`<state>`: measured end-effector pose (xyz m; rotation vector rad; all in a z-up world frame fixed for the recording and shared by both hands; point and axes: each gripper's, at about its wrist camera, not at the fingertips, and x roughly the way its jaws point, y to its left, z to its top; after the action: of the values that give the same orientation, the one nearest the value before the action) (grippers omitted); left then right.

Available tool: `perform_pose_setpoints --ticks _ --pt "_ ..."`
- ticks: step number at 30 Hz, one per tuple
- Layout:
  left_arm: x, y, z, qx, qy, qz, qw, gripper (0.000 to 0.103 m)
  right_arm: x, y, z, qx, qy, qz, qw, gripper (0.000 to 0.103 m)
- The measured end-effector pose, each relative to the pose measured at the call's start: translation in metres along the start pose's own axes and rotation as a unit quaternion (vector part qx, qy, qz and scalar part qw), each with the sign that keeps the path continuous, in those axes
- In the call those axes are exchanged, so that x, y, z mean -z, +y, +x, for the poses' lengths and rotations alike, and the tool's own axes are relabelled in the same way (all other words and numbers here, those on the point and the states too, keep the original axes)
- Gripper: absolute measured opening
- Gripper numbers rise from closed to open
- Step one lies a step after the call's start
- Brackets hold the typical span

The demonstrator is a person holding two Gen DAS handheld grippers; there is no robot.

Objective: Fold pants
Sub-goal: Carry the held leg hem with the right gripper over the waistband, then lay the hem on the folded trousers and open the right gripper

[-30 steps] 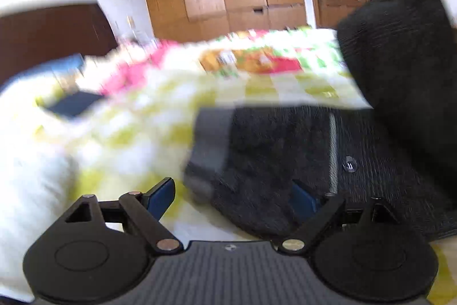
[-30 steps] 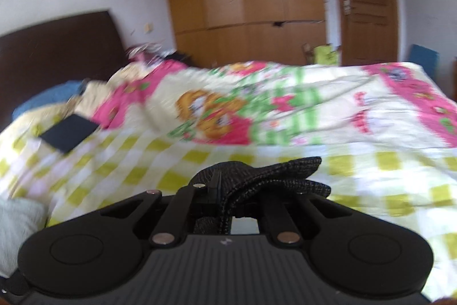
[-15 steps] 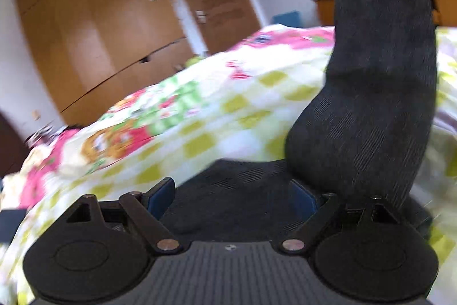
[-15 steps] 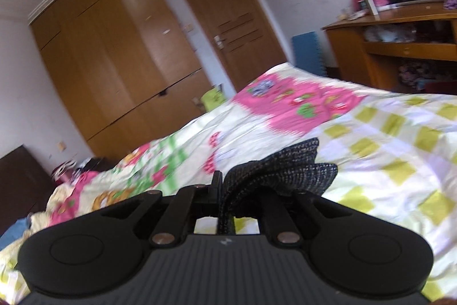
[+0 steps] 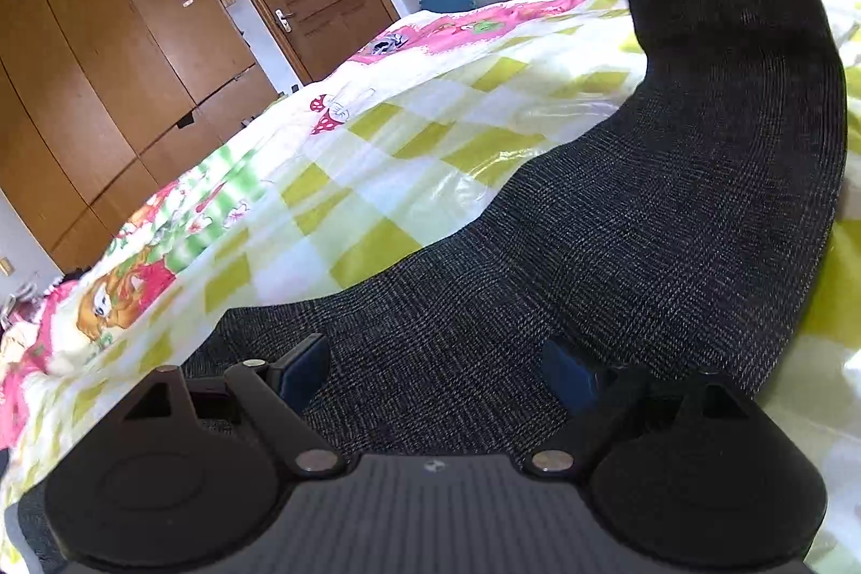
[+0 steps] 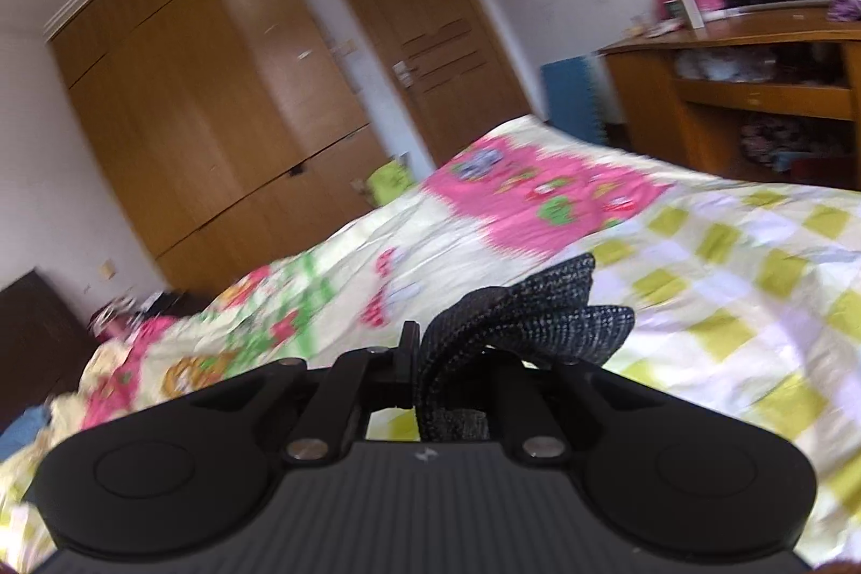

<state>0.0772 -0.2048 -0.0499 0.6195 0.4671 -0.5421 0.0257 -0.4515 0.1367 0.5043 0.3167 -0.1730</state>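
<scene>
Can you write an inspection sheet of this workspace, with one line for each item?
Surface: bed with checked yellow-green and cartoon-print cover.
Job's things: dark pants, partly flat on bed, one part lifted up at right.
Clutter: nothing seen on the near part of the bed.
Grippers: left gripper open over pants; right gripper shut on pants fabric.
Cables: nothing seen.
Surroundings: wooden wardrobe, door, desk.

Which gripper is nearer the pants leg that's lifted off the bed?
Right. The right gripper is shut on the end of that pants leg, holding it up. The left gripper is open, low over the pants lying flat on the bed.
</scene>
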Motion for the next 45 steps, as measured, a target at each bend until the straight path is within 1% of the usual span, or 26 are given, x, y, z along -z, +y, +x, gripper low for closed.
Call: perform_pose_setpoints --ticks 3,5,7,9,11,12,14,15,17,18,20,21,22,24,26,28,29,30,33,36,37,39,40,42,43,45 --pt "0.014 0.024 -0.019 -0.019 -0.006 -0.012 0.9997 0.099 0.019 0.057 0.021 -0.046 0.036 -0.041 0.997 0.007" --pt "0.033 0.048 -0.033 -0.039 -0.003 -0.023 0.9990 0.099 0.035 0.101 0.036 -0.076 0.055 -0.072 0.993 0.007" --pt "0.056 0.077 -0.047 -0.059 0.007 -0.047 0.9972 0.099 0.053 0.147 0.052 -0.091 0.066 -0.116 0.987 0.007" --pt "0.082 0.105 -0.060 -0.086 0.022 -0.075 0.9932 0.099 0.078 0.194 0.069 -0.106 0.079 -0.165 0.977 0.007" --pt "0.106 0.129 -0.069 -0.119 0.039 -0.098 0.9873 0.099 0.115 0.246 0.085 -0.109 0.086 -0.247 0.959 0.007" --pt "0.118 0.140 -0.073 -0.132 0.048 -0.109 0.9841 0.099 0.138 0.271 0.091 -0.110 0.087 -0.299 0.944 0.007" --pt "0.138 0.161 -0.081 -0.146 0.058 -0.143 0.9772 0.099 0.187 0.313 0.099 -0.120 0.101 -0.389 0.908 0.007" --pt "0.147 0.171 -0.086 -0.145 0.056 -0.168 0.9736 0.102 0.212 0.331 0.101 -0.132 0.111 -0.429 0.887 0.007" --pt "0.161 0.189 -0.091 -0.119 0.048 -0.229 0.9650 0.102 0.263 0.359 0.100 -0.146 0.113 -0.514 0.838 0.007" --pt "0.166 0.194 -0.091 -0.109 0.047 -0.248 0.9615 0.102 0.285 0.369 0.097 -0.149 0.109 -0.551 0.814 0.007" --pt "0.170 0.195 -0.093 -0.098 0.042 -0.248 0.9628 0.102 0.315 0.381 0.096 -0.149 0.099 -0.603 0.777 0.007" --pt "0.172 0.193 -0.094 -0.096 0.038 -0.242 0.9648 0.102 0.324 0.384 0.096 -0.153 0.100 -0.615 0.767 0.007" --pt "0.173 0.189 -0.094 -0.094 0.037 -0.235 0.9667 0.102 0.326 0.386 0.100 -0.154 0.106 -0.616 0.765 0.007" --pt "0.175 0.185 -0.093 -0.087 0.034 -0.228 0.9691 0.102 0.329 0.389 0.103 -0.150 0.109 -0.616 0.766 0.008" --pt "0.178 0.184 -0.096 -0.081 0.029 -0.228 0.9698 0.102 0.326 0.394 0.106 -0.151 0.110 -0.607 0.773 0.008" --pt "0.179 0.186 -0.098 -0.075 0.025 -0.236 0.9685 0.102 0.321 0.400 0.107 -0.157 0.126 -0.588 0.784 0.007" --pt "0.180 0.186 -0.099 -0.072 0.024 -0.239 0.9679 0.102 0.319 0.403 0.108 -0.160 0.130 -0.584 0.786 0.007" --pt "0.181 0.186 -0.100 -0.071 0.024 -0.241 0.9676 0.102 0.319 0.406 0.107 -0.162 0.127 -0.585 0.784 0.007" --pt "0.180 0.182 -0.103 -0.072 0.020 -0.235 0.9692 0.102 0.322 0.412 0.098 -0.163 0.099 -0.607 0.772 0.007" --pt "0.180 0.177 -0.105 -0.070 0.018 -0.230 0.9704 0.102 0.319 0.420 0.099 -0.163 0.092 -0.608 0.772 0.006" --pt "0.181 0.176 -0.104 -0.069 0.020 -0.230 0.9706 0.102 0.315 0.422 0.100 -0.164 0.092 -0.601 0.777 0.006" --pt "0.183 0.183 -0.095 -0.061 0.033 -0.232 0.9702 0.103 0.302 0.426 0.101 -0.171 0.099 -0.572 0.796 0.007" --pt "0.184 0.187 -0.091 -0.053 0.039 -0.236 0.9696 0.103 0.298 0.429 0.100 -0.176 0.096 -0.567 0.799 0.007" --pt "0.186 0.189 -0.090 -0.046 0.042 -0.243 0.9680 0.103 0.305 0.435 0.097 -0.184 0.092 -0.589 0.781 0.007" --pt "0.186 0.190 -0.090 -0.044 0.043 -0.246 0.9673 0.103 0.312 0.437 0.099 -0.187 0.100 -0.597 0.774 0.008" --pt "0.188 0.188 -0.090 -0.044 0.050 -0.246 0.9670 0.103 0.325 0.438 0.110 -0.194 0.147 -0.592 0.768 0.011"
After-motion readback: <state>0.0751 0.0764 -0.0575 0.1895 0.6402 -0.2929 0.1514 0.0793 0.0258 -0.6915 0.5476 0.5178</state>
